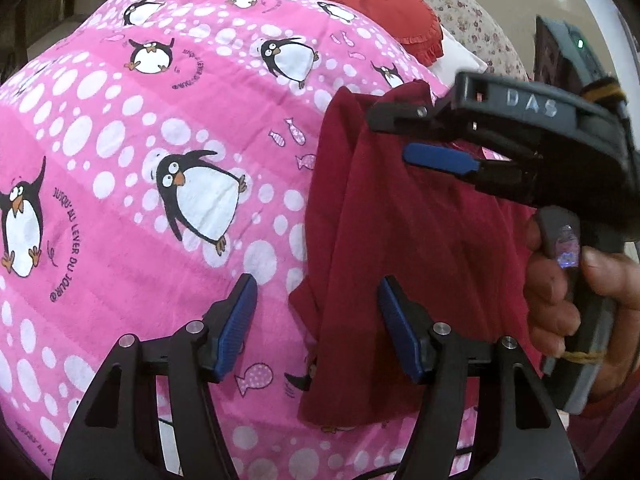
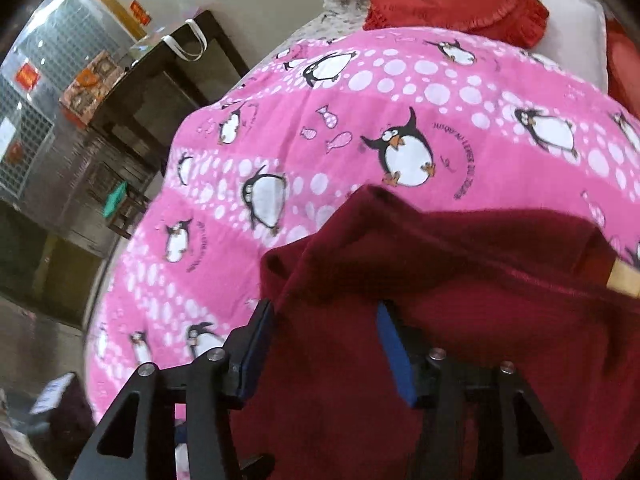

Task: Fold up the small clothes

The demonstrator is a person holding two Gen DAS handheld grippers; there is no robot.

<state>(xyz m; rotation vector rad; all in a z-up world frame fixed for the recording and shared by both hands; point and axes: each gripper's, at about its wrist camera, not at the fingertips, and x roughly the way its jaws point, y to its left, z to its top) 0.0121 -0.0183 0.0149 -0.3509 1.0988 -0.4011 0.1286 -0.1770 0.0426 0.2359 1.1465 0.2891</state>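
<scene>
Pink penguin blanket (image 1: 140,200) covers the bed and fills most of both views. Red heart cushion (image 1: 380,12) and a flowered sheet (image 1: 460,8) lie at the far end, well apart from the work.

Dark red garment (image 1: 400,220) lies on the blanket toward the right side of the left wrist view, rumpled, with layers overlapping and a loose flap along its left edge. In the right wrist view it bulks up right under the camera, folds raised off the blanket.

Handling, as a judgement: thin soft cloth, light, no stiffness, will sag and slide on itself when lifted; not fragile. Best taken by an edge or corner with both layers in the pinch, not mid-panel, or it bunches.

Right gripper (image 1: 404,140) comes in from the right in the left wrist view, held by a hand (image 1: 560,292) on the pistol-style handle, nose pointing left across the top part of the garment. Its fingers stand apart, blue pad showing. In its own view the cloth rises between the two pads; the right pad is touching or half buried in a fold, the left pad just beside the cloth edge. No firm pinch that I can see.

Left gripper (image 1: 318,328) points steeply down at the garment's lower left edge, fingers spread, nothing held; right finger over the cloth, left finger over bare blanket.
</scene>
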